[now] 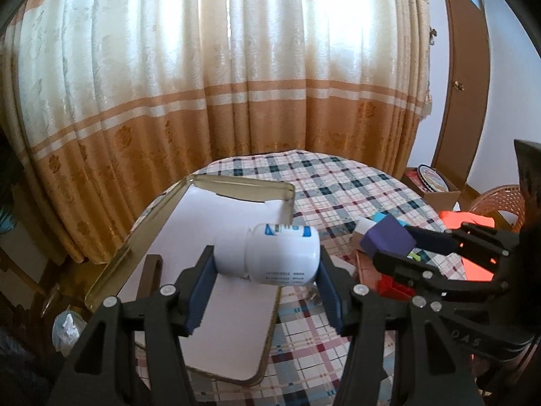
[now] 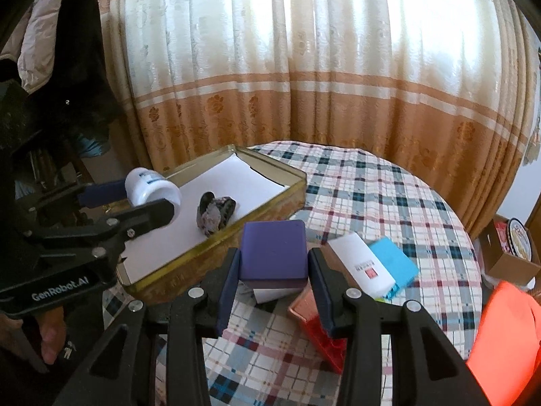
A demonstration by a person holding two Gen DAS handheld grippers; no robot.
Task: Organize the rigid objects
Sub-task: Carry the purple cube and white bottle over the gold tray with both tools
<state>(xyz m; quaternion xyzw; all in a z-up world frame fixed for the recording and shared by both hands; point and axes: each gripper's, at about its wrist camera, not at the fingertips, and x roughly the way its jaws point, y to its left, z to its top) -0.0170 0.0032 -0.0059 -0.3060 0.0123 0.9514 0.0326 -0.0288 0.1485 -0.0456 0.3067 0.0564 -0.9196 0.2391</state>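
My left gripper [image 1: 267, 270] is shut on a white pill bottle [image 1: 270, 253], held on its side above the gold tin tray [image 1: 111, 267] lined with white paper. The bottle [image 2: 152, 191] and left gripper [image 2: 135, 203] also show in the right wrist view, over the tray's [image 2: 216, 247] near left part. A dark rock [image 2: 214, 215] lies in the tray. My right gripper [image 2: 274, 270] is shut on a purple box [image 2: 275, 252], held above the table just right of the tray. The box [image 1: 389, 240] and right gripper [image 1: 402, 247] show at right in the left wrist view.
On the plaid tablecloth [image 2: 372, 186] lie a white and blue carton [image 2: 375, 267], a red box [image 2: 321, 338] and a copper-coloured lid [image 2: 304, 304]. Orange cloth [image 2: 507, 345] lies at right. A cardboard box [image 2: 510, 253] stands beyond the table edge. Curtains hang behind.
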